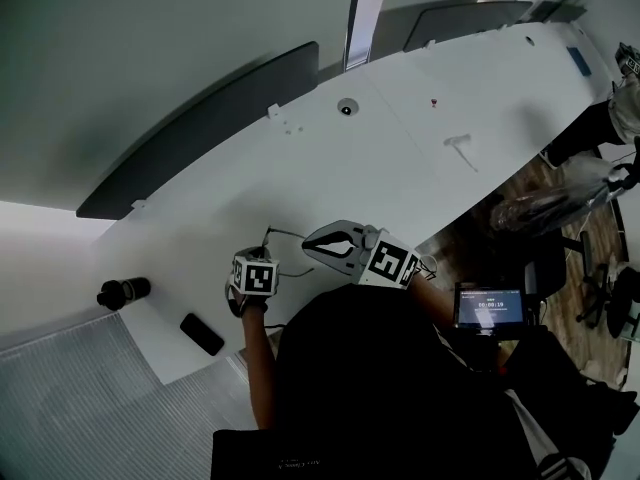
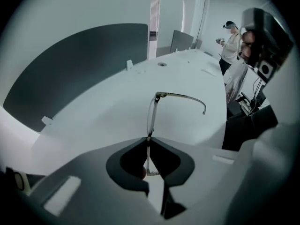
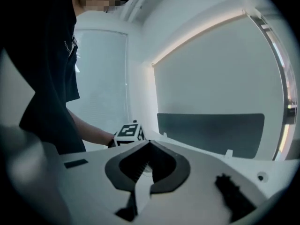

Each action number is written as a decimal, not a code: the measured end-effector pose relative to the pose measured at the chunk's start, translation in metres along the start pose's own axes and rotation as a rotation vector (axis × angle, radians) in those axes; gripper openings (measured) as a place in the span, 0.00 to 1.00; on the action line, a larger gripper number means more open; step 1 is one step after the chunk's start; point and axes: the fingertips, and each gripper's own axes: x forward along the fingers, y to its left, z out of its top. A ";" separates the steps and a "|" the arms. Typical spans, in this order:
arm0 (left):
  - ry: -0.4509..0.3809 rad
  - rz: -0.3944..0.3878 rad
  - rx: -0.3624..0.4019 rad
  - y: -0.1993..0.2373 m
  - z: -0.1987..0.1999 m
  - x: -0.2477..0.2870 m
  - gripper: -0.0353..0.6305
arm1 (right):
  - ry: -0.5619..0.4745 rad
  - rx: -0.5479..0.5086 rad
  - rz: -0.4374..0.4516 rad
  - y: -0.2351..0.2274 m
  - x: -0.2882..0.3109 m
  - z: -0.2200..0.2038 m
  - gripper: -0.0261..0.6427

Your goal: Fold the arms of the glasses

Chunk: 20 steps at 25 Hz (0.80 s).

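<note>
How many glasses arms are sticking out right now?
1: the upper arm juts right from the glasses pinched in the left gripper; the lower arm may be hidden between the jaws.

**White table [image 1: 400, 173]: centre open, edges obstructed.**
Free passage over the broad middle; a round fitting [image 1: 347, 108] and a white T-shaped piece [image 1: 460, 146] lie low on the far half. A dark partition [image 1: 200, 128] walls the far edge. A black cylinder [image 1: 123, 292] and a flat black slab [image 1: 202, 334] occupy the near left corner. The glasses [image 2: 180, 95], pinched in the left gripper [image 2: 149, 137], jut one arm sideways.
</note>
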 end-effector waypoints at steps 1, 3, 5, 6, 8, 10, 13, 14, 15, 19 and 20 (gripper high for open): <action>0.034 0.004 0.023 0.002 0.001 0.009 0.09 | -0.002 0.020 -0.007 0.001 -0.001 -0.005 0.05; 0.120 0.009 0.092 0.006 0.002 0.027 0.09 | 0.006 0.075 -0.034 -0.001 -0.004 -0.015 0.05; 0.191 -0.001 0.146 0.008 0.003 0.043 0.09 | 0.009 0.120 -0.046 -0.003 -0.006 -0.020 0.05; 0.216 -0.004 0.162 0.010 0.003 0.051 0.09 | 0.009 0.131 -0.044 -0.004 -0.005 -0.021 0.05; 0.257 0.005 0.178 0.017 -0.001 0.061 0.09 | 0.007 0.139 -0.029 -0.003 -0.001 -0.022 0.05; 0.279 0.014 0.182 0.017 -0.004 0.065 0.10 | -0.002 0.142 -0.014 0.002 -0.001 -0.020 0.05; 0.280 0.035 0.201 0.012 0.005 0.068 0.11 | -0.021 0.143 -0.014 0.006 -0.004 -0.015 0.05; 0.283 0.045 0.210 0.013 0.006 0.068 0.11 | -0.026 0.137 -0.013 0.007 -0.003 -0.013 0.05; 0.283 0.053 0.215 0.013 0.005 0.066 0.12 | -0.030 0.128 -0.011 0.008 -0.002 -0.012 0.05; 0.245 0.032 0.181 0.007 0.006 0.054 0.14 | -0.039 0.100 0.002 0.014 0.000 -0.010 0.05; 0.226 0.019 0.165 0.005 0.007 0.049 0.14 | -0.042 0.109 0.005 0.015 0.000 -0.009 0.05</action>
